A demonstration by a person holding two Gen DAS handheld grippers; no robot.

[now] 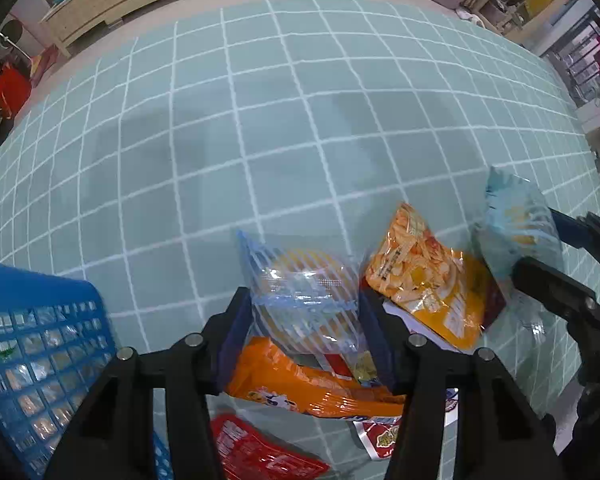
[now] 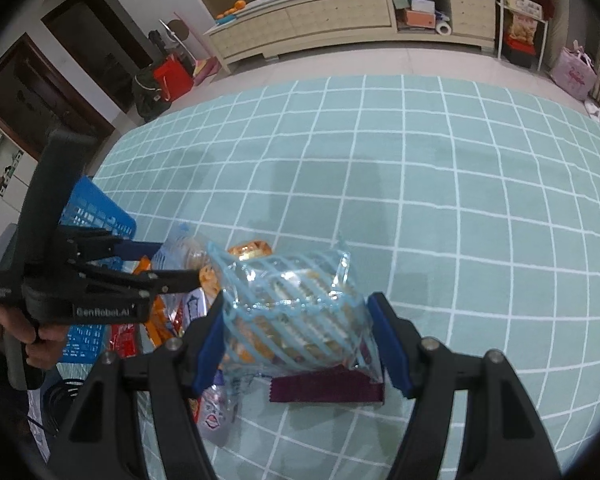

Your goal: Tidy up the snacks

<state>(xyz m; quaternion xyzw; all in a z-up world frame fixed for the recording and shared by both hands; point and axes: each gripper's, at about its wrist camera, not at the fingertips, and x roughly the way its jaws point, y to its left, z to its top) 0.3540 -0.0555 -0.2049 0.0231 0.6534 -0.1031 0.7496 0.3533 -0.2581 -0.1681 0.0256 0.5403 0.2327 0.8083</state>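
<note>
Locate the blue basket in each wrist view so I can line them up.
Left wrist: blue basket at the lower left edge.
Right wrist: basket at mid-left, partly behind the left gripper.
Shared landmark: cream sideboard beyond the mat, top left in the left wrist view, top centre in the right wrist view.

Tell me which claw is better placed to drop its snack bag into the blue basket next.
Probably left. The left claw grips a clear striped bag right beside the blue basket; the right claw, holding a pale blue bag, sits farther from it.
</note>
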